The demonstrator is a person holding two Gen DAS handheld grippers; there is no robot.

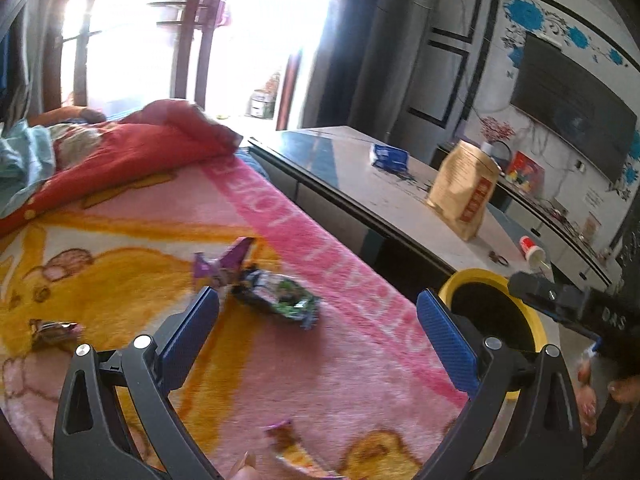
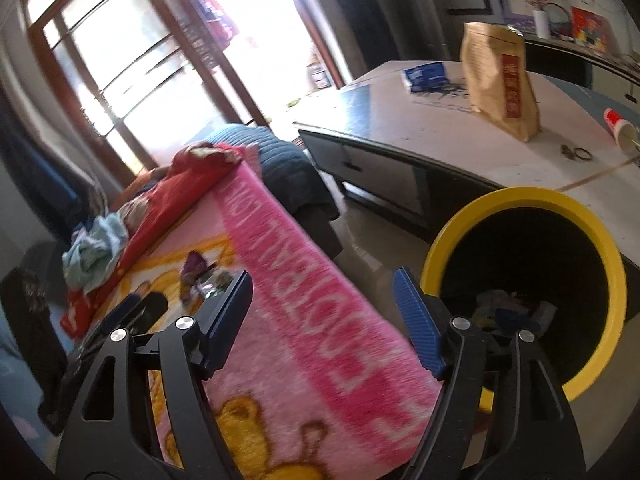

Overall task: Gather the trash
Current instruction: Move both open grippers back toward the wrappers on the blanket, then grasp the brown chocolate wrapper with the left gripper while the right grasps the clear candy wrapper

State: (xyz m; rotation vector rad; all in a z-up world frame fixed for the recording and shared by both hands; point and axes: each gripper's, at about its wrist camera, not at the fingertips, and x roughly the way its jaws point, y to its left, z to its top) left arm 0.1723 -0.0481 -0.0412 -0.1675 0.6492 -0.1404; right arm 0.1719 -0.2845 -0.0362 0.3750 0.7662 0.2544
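Note:
My left gripper (image 1: 318,330) hangs open over the pink and yellow blanket (image 1: 280,368), nothing between its blue pads. Just beyond its fingertips lie a green and black wrapper (image 1: 280,296) and a purple wrapper (image 1: 224,264). A brown wrapper (image 1: 54,330) lies at the far left, and a small purple one (image 1: 280,432) sits near the bottom edge. My right gripper (image 2: 324,320) is open and empty above the blanket's edge, beside the yellow bin (image 2: 440,248), which holds scraps (image 2: 516,308). The wrappers (image 2: 204,276) show beyond its left finger. The bin (image 1: 536,320) stands right of my left gripper.
A low table (image 2: 460,160) behind the bin carries a tan paper bag (image 2: 500,80), a blue packet (image 2: 426,74), a tipped cup (image 2: 620,126) and rings. A red quilt (image 1: 132,148) and clothes are piled at the blanket's far end. The other gripper (image 1: 572,304) juts in over the bin.

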